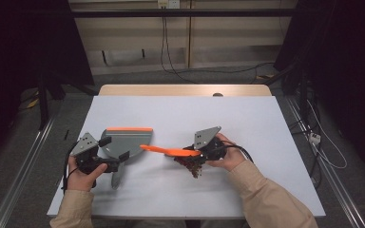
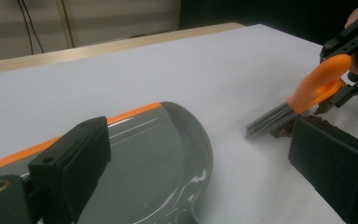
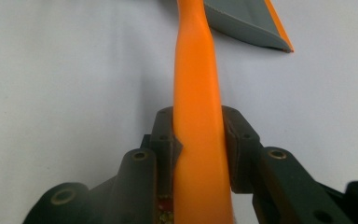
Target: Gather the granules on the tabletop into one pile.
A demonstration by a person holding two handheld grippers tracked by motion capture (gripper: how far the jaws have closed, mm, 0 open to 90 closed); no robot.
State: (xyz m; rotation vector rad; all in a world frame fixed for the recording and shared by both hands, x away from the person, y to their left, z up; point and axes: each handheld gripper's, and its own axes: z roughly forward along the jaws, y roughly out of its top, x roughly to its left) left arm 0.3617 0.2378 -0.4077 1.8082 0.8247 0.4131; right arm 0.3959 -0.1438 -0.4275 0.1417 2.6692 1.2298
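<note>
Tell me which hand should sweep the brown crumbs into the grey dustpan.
Right. Its gripper already clamps the orange-handled brush beside the brown crumbs; the left gripper holds the grey dustpan with orange lip.

a white table top [image 1: 247, 114] with black cables [image 1: 164, 42] on the floor behind.
</note>
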